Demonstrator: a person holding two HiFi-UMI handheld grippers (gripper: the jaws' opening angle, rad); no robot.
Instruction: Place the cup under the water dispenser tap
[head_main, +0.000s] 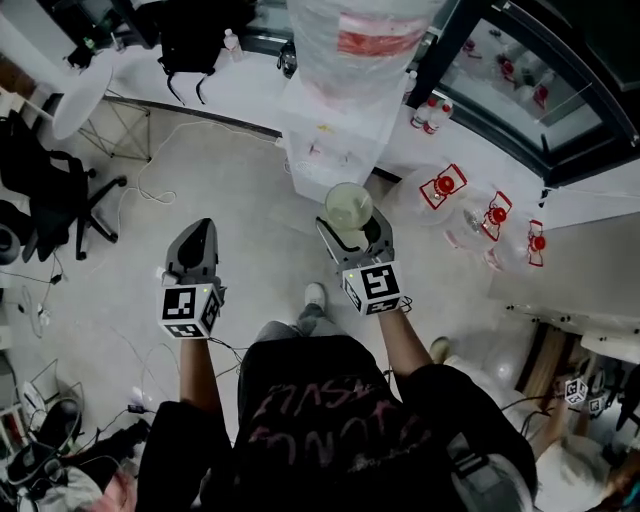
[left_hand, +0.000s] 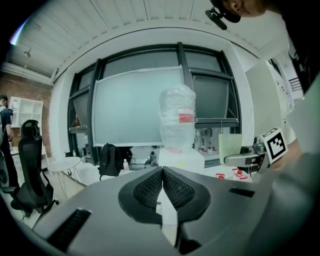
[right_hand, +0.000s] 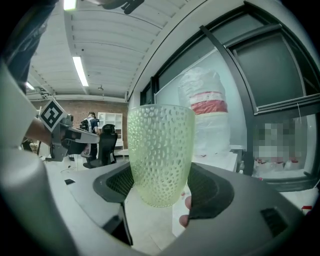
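Snugly, textured dark fingers (right_hand: 212, 192) clasp a dimpled, translucent green cup (right_hand: 160, 150).

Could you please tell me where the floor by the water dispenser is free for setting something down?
Bare floor lies left of the water dispenser, between it and the office chair. Right of the dispenser is crowded with clear jugs and small bottles.
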